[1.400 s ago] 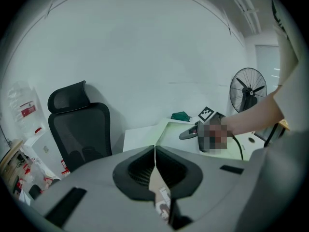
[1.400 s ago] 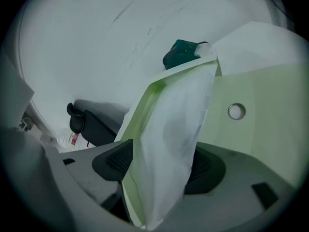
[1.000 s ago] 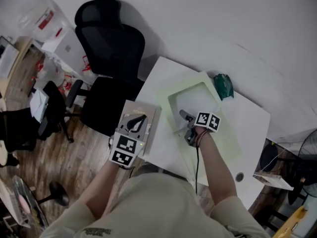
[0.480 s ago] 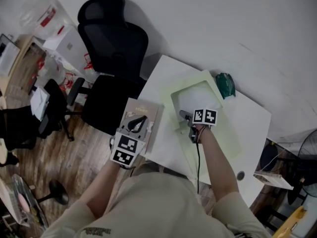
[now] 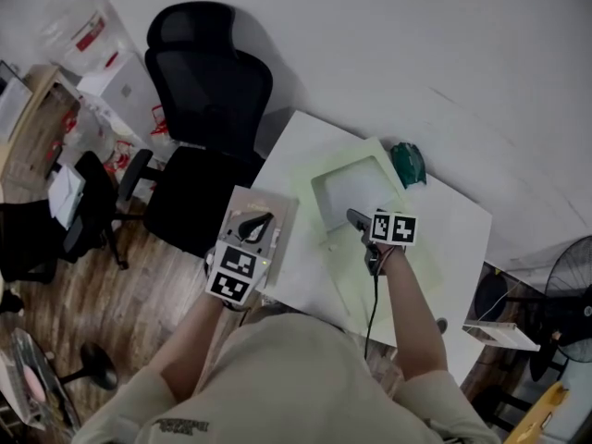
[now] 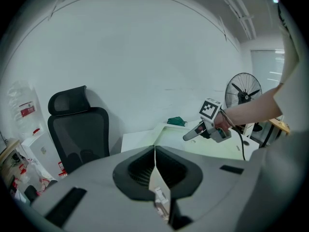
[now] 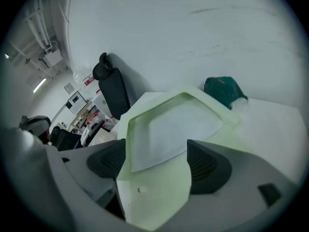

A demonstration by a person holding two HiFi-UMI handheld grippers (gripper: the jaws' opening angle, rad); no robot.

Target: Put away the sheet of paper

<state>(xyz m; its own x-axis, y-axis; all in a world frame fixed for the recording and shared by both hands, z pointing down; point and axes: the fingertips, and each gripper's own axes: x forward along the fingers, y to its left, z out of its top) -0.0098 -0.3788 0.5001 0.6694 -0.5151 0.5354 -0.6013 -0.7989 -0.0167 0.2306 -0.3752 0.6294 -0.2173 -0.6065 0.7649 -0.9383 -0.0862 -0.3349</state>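
Two tongs, one sheet released

Right tongs [image 7: 157, 164] have spread wide, empty; sheet of paper [image 7: 176, 124] lies in green tray [image 7: 212, 108], frame centre. Left tongs [image 6: 154, 168] pinch a beige folder [image 5: 282, 220], left of centre. We judge the placing done.

1. One white paper sheet [image 5: 356, 192]
2. One pale green plastic document case [image 5: 412, 257]
3. One dark green crumpled cloth [image 5: 407, 163]
4. One black mesh office chair [image 5: 208, 81]
5. One beige flat card folder [image 5: 277, 206]
6. Two handheld grippers: left gripper [image 5: 264, 220], right gripper [image 5: 353, 216]
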